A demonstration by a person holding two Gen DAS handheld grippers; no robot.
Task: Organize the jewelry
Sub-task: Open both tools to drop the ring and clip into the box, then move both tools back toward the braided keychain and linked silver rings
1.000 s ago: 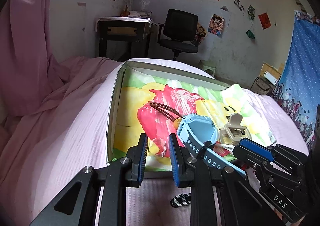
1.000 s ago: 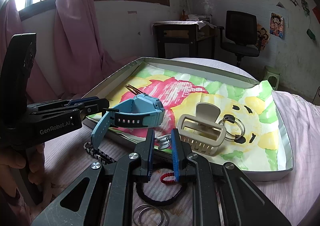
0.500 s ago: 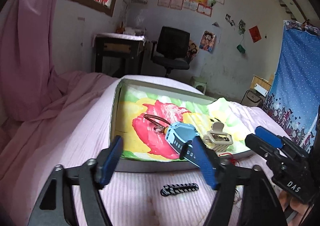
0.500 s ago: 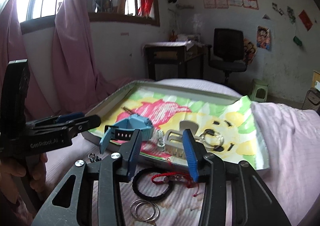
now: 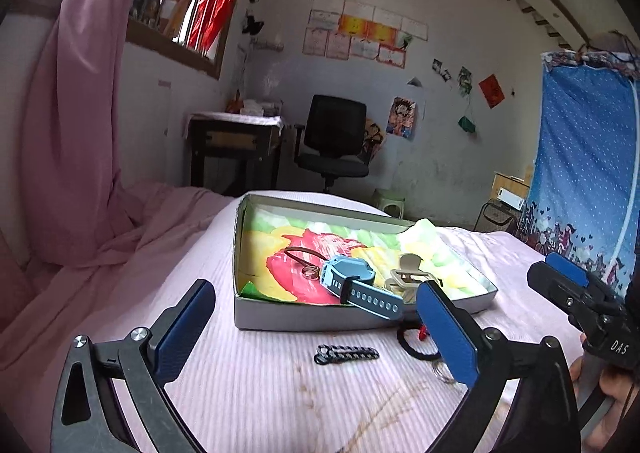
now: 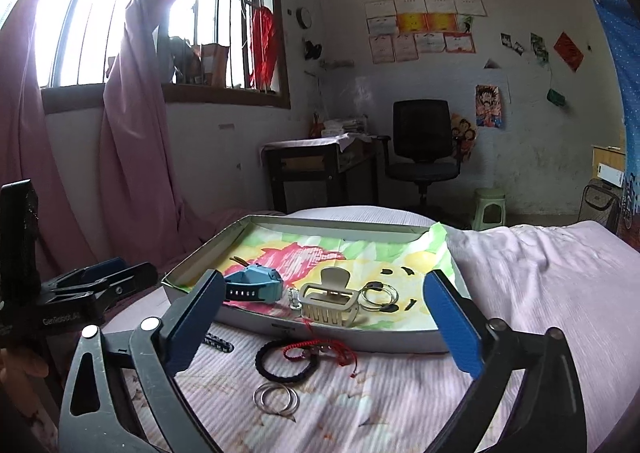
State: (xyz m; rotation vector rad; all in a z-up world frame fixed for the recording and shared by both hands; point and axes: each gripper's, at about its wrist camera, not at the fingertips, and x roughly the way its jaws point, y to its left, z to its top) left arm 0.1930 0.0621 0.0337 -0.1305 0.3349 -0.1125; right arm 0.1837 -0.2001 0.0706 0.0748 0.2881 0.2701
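Note:
A shallow box (image 5: 280, 319) (image 6: 400, 341) lined with colourful paper sits on the pink bed. In it lie a blue watch (image 5: 352, 283) (image 6: 256, 285), its strap over the near rim, a beige hair claw (image 5: 408, 277) (image 6: 328, 303), a brown cord with a ring (image 5: 302, 259), and silver hoops (image 6: 378, 295). On the bed in front lie a black chain (image 5: 346, 353) (image 6: 218, 341), a black braided band (image 6: 286, 363), a red string bracelet (image 6: 320, 349) and silver rings (image 6: 276, 399). My left gripper (image 5: 316, 331) and right gripper (image 6: 320, 323) are both open wide and empty, back from the box.
A pink curtain (image 6: 132, 133) hangs at the left by the window. A desk (image 5: 234, 145) and a black office chair (image 5: 334, 149) stand behind the bed. A blue patterned curtain (image 5: 580, 173) hangs at the right.
Both grippers opened wide and pulled back and up from the box. The left one let go of the blue watch, which now lies in the box with its strap over the rim.

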